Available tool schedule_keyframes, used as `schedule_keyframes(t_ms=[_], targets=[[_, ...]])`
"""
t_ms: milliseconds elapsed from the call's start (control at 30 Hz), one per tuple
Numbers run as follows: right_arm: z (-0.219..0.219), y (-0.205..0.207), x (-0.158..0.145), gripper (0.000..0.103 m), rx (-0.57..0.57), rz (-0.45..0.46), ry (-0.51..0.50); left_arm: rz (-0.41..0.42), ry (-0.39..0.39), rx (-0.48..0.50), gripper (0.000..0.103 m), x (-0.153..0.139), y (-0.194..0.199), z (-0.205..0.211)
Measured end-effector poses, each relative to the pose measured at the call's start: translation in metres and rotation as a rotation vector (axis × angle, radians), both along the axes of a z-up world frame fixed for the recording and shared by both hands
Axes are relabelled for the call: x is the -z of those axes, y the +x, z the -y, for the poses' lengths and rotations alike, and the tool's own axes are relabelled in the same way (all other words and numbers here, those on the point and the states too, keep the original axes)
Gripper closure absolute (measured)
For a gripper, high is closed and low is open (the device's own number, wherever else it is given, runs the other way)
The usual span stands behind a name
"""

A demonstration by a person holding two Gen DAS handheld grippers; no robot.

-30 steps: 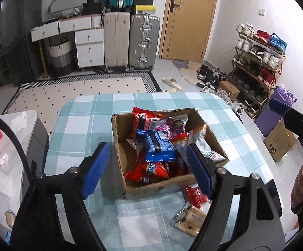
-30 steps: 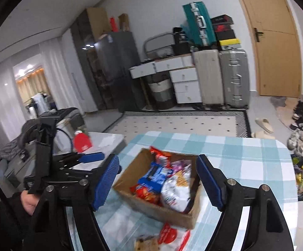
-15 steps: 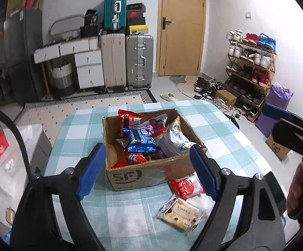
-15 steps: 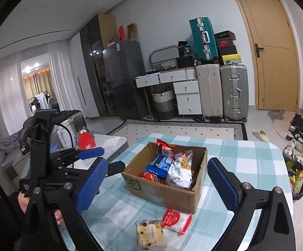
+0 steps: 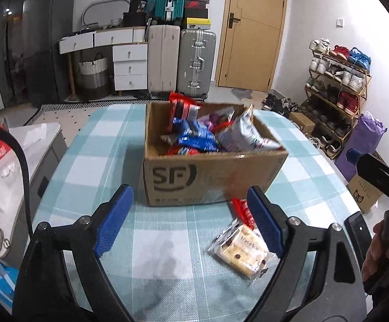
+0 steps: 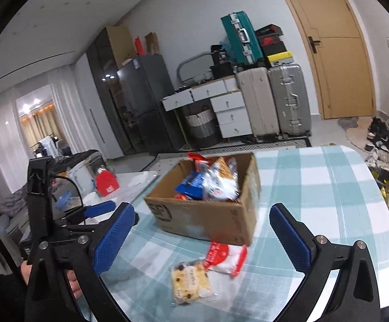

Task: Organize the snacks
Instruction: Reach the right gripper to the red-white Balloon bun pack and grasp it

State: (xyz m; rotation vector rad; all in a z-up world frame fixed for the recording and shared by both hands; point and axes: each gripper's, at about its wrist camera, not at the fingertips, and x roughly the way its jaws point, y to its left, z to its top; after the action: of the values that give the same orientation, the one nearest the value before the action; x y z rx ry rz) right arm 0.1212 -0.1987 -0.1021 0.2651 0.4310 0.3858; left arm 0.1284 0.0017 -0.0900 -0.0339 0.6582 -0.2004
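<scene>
A cardboard box (image 5: 210, 177) (image 6: 208, 220) marked SF, filled with several snack packets, stands on the teal checked tablecloth (image 5: 108, 145) (image 6: 315, 187). In front of it lie a clear biscuit pack (image 5: 241, 252) (image 6: 190, 281) and a red-and-white packet (image 5: 241, 210) (image 6: 228, 257). My left gripper (image 5: 189, 220) hangs over the cloth just before the box, its jaws opening, nothing between them. My right gripper (image 6: 202, 237) is over the two loose packets, its jaws still opening, wide apart and pressing on nothing. The left gripper also shows in the right wrist view (image 6: 87, 214).
A low white side table (image 5: 4, 166) with small items stands left of the table. Suitcases (image 5: 181, 61), a drawer unit (image 5: 130, 64), a door and a shoe rack (image 5: 336, 86) line the room behind. The table's rounded edge runs at the right (image 6: 382, 201).
Both grippers have come down and drawn back from above the box to in front of it. Both have spread their jaws wider. The loose packets now lie nearer to the grippers.
</scene>
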Motion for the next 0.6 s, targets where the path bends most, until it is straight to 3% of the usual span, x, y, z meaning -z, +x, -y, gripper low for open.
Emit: schedule_keyframes(t_ms=[233, 333, 400, 600], targets=[[0.003, 0.009, 0.037, 0.000, 0.032, -0.064, -0.015, 0.038, 0.051, -0.024, 0.017, 0.032, -0.003, 0.001], [-0.003, 0.015, 0.052, 0.000, 0.035, -0.096, -0.041, 0.037, 0.048, -0.047, 0.013, 0.045, -0.001, -0.002], [-0.005, 0.021, 0.062, 0.000, 0.029, -0.129, -0.044, 0.031, 0.041, -0.044, 0.002, 0.054, 0.000, -0.003], [-0.013, 0.041, 0.083, 0.000, 0.034, -0.219, -0.070, 0.036, 0.049, -0.046, 0.001, 0.069, 0.004, -0.006]])
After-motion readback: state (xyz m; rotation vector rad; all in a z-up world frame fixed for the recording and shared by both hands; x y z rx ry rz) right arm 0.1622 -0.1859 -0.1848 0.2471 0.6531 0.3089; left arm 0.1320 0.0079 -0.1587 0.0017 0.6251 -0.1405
